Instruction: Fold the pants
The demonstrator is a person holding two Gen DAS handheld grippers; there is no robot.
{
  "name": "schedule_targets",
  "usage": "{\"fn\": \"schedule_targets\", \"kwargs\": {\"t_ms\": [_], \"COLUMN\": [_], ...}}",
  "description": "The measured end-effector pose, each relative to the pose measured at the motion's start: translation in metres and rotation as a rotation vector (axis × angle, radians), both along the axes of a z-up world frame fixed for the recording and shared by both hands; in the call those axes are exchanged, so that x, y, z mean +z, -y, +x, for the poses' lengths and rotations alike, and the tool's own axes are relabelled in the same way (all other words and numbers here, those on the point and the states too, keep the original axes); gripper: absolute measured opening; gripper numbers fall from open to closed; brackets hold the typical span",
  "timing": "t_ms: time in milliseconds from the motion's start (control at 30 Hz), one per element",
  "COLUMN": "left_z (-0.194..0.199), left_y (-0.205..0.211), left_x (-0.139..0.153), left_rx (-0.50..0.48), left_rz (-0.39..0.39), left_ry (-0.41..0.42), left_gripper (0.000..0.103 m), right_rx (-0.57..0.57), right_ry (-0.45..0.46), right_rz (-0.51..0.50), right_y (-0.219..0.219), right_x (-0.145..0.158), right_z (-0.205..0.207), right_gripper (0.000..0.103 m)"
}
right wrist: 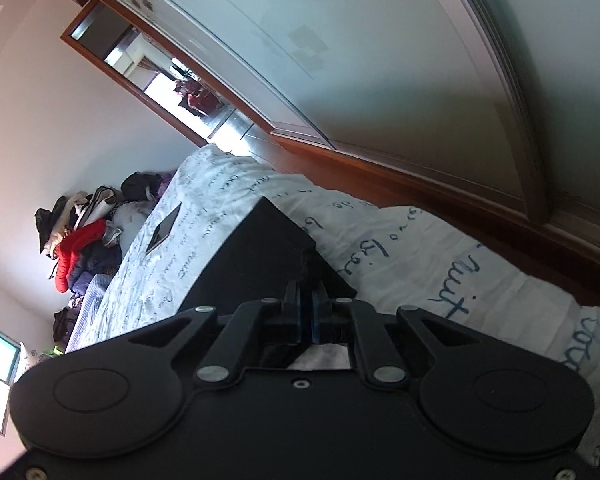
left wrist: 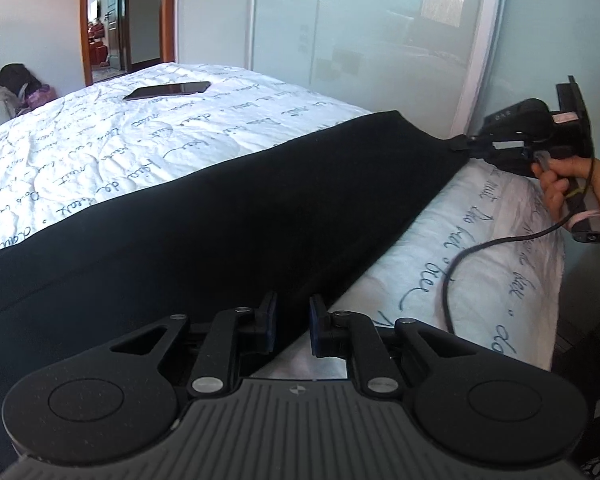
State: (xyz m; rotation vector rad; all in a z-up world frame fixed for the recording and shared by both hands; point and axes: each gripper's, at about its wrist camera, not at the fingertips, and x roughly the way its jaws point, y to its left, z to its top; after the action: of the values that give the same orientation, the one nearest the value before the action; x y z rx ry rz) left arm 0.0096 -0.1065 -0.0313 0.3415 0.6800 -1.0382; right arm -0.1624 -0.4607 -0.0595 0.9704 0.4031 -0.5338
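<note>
While the black pants [left wrist: 228, 216] lie stretched along the bed [left wrist: 100, 132], the step in hand looks like pulling the cloth taut before a fold. The right gripper [right wrist: 306, 300] has its jaws clamped on a corner of the fabric. The left gripper [left wrist: 293, 320] has its jaws slightly apart astride the near edge; whether they pinch it is hard to tell. Next, both ends need lifting together, carried across evenly.

A bedroom in a home: a bed [left wrist: 100, 152] under a white quilt printed with handwriting, frosted sliding wardrobe doors [left wrist: 360, 32] beside it, clothes heaped [right wrist: 80, 240] against the far wall, and a wood-framed doorway [left wrist: 128, 16].
</note>
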Motion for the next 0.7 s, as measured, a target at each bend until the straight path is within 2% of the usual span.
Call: {"fn": "schedule_targets", "kwargs": {"t_ms": [33,67,100,167,233,300,333,400,433,467,500,567,667,700], "left_z": [-0.002,-0.004,-0.005,-0.008,-0.008,-0.003,0.001,0.012,0.017,0.023,0.029,0.039,0.034,0.024], "left_y": [-0.001,-0.001,-0.003,-0.008,-0.017,-0.025,-0.029,-0.036,-0.038,-0.039,-0.038,-0.035,-0.029,-0.028], "left_x": [0.001,0.002,0.003,0.006,0.012,0.019,0.023,0.031,0.034,0.033,0.031,0.021,-0.001,-0.004], "left_rx": [-0.007,-0.018,-0.025,-0.034,-0.040,-0.016,0.014,0.112,0.168,0.235,0.297,0.359,0.333,0.312], "left_rz": [0.000,0.000,-0.001,-0.005,-0.032,-0.076,-0.098,-0.137,-0.150,-0.148,-0.129,-0.070,0.036,0.054], "left_ry": [0.001,-0.003,-0.010,-0.031,-0.074,-0.124,-0.133,-0.112,-0.084,-0.055,-0.037,-0.040,-0.066,-0.024], "left_gripper": [0.019,0.025,0.025,0.026,0.028,0.035,0.037,0.047,0.051,0.061,0.067,0.068,0.068,0.069], "right_rx": [-0.004,-0.007,-0.012,-0.031,-0.109,-0.183,-0.158,0.003,0.117,0.231,0.338,0.478,0.634,0.671], "right_ry": [-0.006,-0.015,-0.025,-0.036,-0.027,-0.004,0.009,-0.008,-0.019,-0.021,-0.019,-0.055,-0.121,-0.161], "right_rz": [-0.012,-0.027,-0.040,-0.049,-0.067,-0.153,-0.232,-0.380,-0.435,-0.476,-0.512,-0.572,-0.564,-0.551], "right_y": [-0.001,-0.002,-0.004,-0.007,-0.014,-0.030,-0.043,-0.072,-0.088,-0.105,-0.123,-0.154,-0.178,-0.183], "right_x": [0.001,0.003,0.005,0.009,0.018,0.036,0.047,0.069,0.075,0.078,0.079,0.072,0.048,0.038], "right_z": [0.001,0.001,0.000,-0.003,-0.013,-0.021,-0.018,0.008,0.025,0.042,0.059,0.086,0.113,0.119], "right_gripper": [0.006,0.006,0.006,0.012,0.020,0.020,0.020,0.032,0.053,0.061,0.061,0.060,0.059,0.059]}}
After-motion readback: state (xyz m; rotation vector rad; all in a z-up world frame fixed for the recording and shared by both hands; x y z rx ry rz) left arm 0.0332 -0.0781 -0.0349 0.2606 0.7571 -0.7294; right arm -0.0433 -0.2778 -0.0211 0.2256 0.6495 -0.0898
